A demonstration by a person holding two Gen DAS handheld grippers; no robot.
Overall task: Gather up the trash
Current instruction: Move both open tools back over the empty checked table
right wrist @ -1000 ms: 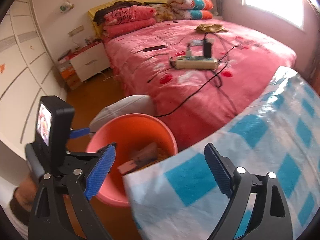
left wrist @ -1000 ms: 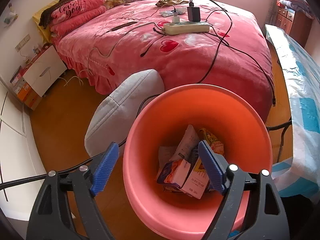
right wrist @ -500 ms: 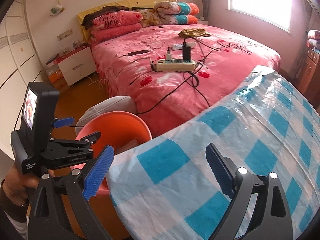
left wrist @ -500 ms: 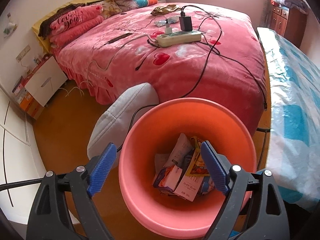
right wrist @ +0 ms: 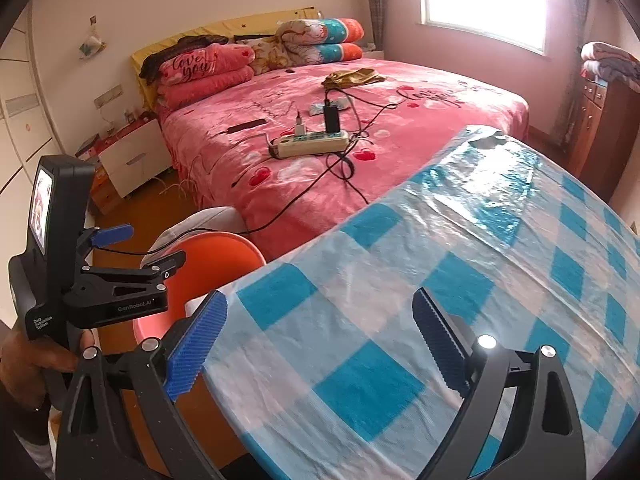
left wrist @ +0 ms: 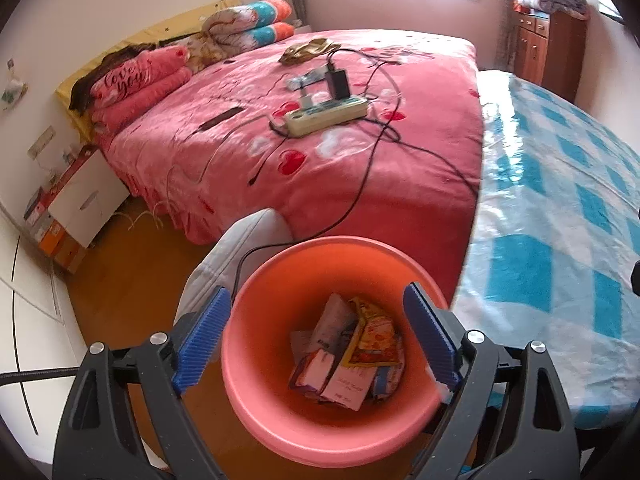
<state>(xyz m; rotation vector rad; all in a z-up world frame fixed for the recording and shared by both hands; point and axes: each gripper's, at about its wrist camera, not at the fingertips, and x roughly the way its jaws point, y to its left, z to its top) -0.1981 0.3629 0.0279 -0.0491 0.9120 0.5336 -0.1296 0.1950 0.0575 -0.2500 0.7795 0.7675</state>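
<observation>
A: Round salmon-orange plastic bin (left wrist: pixel 276 412) on the wood floor, at the foot of the pink heart-print bed (left wrist: pixel 320 136). Inside it: a heap of crumpled paper wrappers and small printed cartons (left wrist: pixel 348 360), lying on the bin's bottom.

B: Left gripper (left wrist: pixel 316 340)?

A: Above the bin's mouth, jaws wide and opening further, nothing between the blue pads. It holds nothing.

B: And the right gripper (right wrist: pixel 320 340)?

A: Spread wide over the counter covered in blue-and-white checked plastic cloth (right wrist: pixel 460 280), just beside the bin. Empty too.

B: Progress?

A: Judged well along: several pieces are already in the bin. The part of the counter in view carries no loose trash. On the bed beyond the bin lie a cream power strip (left wrist: pixel 326 114) with chargers, and a small crinkled packet (left wrist: pixel 304 79) behind it; whether that packet counts as trash cannot be told.

B: Remaining?

A: Possibly that packet; otherwise little is visible.
</observation>
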